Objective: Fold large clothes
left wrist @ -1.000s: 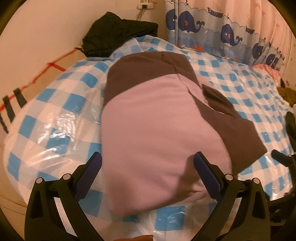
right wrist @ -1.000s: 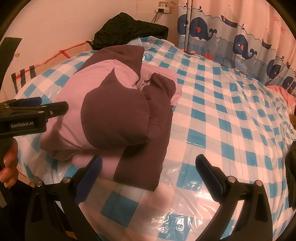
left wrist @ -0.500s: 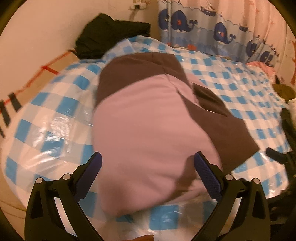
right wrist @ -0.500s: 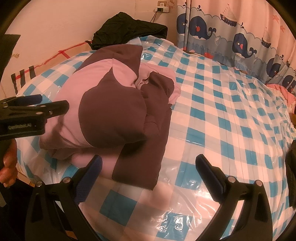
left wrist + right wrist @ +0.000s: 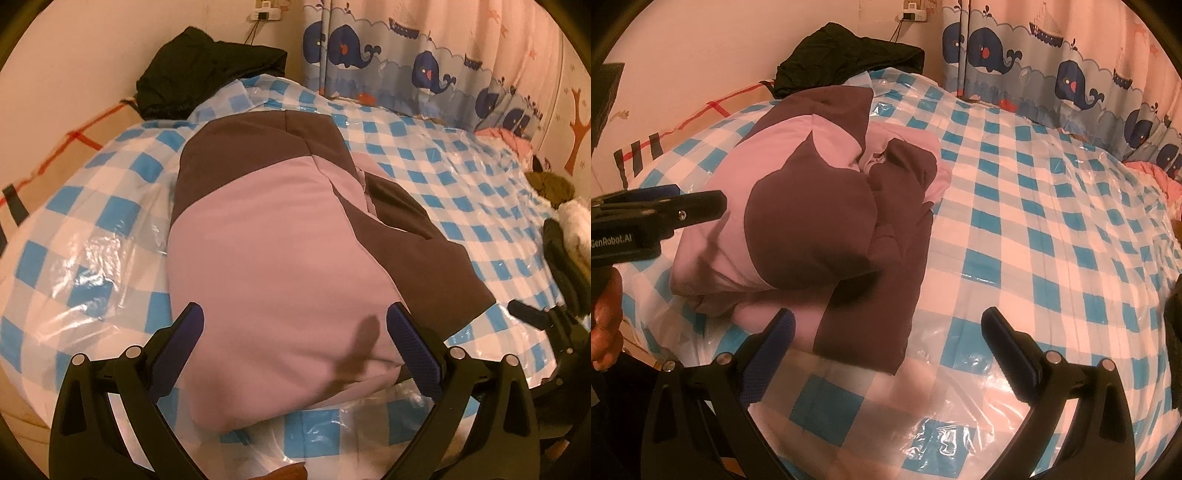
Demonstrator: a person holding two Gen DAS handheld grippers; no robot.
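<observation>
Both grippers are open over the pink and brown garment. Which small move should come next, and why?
Probably the right gripper should close on the brown flap that sticks out toward it and fold it over the bundle. The pink and brown garment looks mostly folded; this flap lies flat on the checked sheet. The left gripper is open, holding nothing.

A home bedroom: a checked bed (image 5: 1015, 229), whale-print curtain (image 5: 1052, 70) and wall socket (image 5: 914, 15).

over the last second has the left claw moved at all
Yes. In the left wrist view the black garment by the wall slid left then right, so the open left claw swung slightly sideways over the pink and brown folded jacket.
</observation>
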